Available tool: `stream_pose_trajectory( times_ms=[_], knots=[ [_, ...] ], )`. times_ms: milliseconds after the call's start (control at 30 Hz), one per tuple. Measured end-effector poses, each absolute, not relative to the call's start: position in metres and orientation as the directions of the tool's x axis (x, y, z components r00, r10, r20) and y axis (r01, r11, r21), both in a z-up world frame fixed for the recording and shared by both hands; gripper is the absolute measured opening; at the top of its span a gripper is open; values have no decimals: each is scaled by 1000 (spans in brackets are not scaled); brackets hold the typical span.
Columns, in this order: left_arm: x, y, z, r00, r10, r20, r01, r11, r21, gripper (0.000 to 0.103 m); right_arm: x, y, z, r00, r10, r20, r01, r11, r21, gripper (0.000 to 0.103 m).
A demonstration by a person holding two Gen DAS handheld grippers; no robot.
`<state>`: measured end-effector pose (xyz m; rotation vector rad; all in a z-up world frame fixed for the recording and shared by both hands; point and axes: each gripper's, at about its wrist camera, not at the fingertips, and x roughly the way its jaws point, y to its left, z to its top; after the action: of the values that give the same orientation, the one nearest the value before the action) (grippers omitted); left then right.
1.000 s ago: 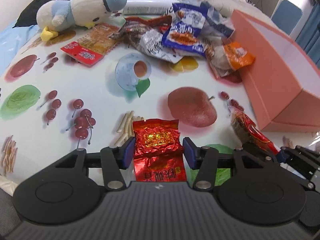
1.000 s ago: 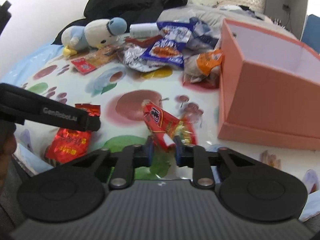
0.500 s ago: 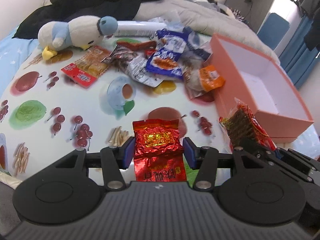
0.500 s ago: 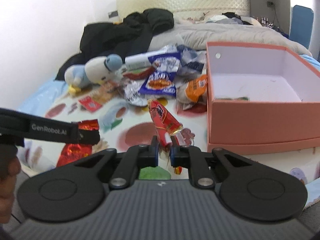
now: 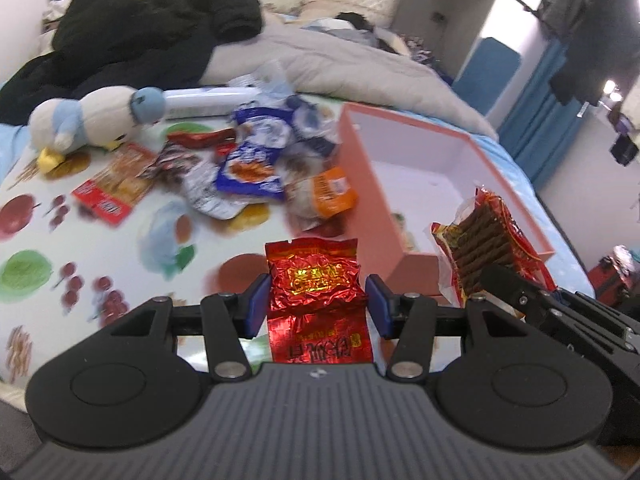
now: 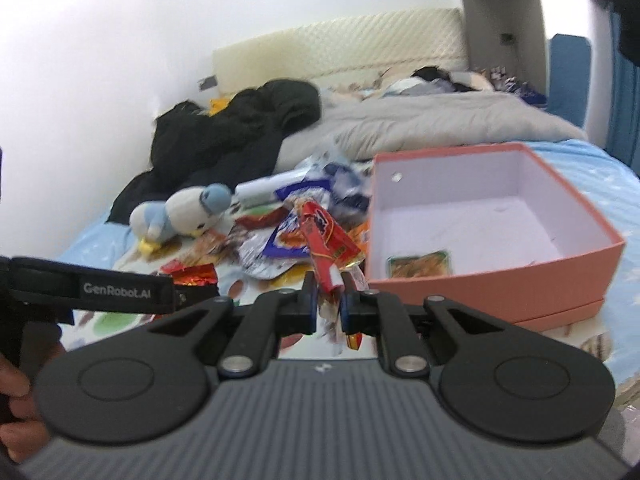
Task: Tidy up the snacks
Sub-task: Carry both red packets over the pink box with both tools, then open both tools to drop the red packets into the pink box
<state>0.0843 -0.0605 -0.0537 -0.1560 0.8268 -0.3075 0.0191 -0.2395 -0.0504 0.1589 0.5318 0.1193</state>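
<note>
**Both packets lifted off the cloth**

The left gripper [image 5: 316,300] clamps a red foil packet [image 5: 316,280]; the right gripper [image 6: 329,304] pinches a long red snack pack [image 6: 326,246]. A second ago both lay on the fruit-print cloth [image 5: 120,240]; now they hang above its near edge, beside the pink box [image 6: 500,284].

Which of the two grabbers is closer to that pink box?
Right. The right gripper, shut on a red snack, sits by the pink box's near wall. The left gripper, holding a red foil packet, is farther out.
</note>
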Motion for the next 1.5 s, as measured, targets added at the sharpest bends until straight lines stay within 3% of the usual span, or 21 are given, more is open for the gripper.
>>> stream_pose_trajectory(
  times_ms=[433,967,1133,1500],
  knots=[
    [98,-128,-36,601,-454,-658,366,888,-279,57,0,-288,-24,884,16,-466,65,986,156,14],
    [208,-200,-36,574,-480,-664,426,867,-259,57,80,-344,-27,888,-37,-458,131,976,175,14],
    [250,-221,-51,545,-485,-684,438,860,-261,57,115,-358,-38,877,-51,-478,144,976,162,14],
    [310,-251,-95,474,-458,-752,442,862,-246,57,179,-391,-100,781,-42,-623,209,958,197,19]
  ],
)
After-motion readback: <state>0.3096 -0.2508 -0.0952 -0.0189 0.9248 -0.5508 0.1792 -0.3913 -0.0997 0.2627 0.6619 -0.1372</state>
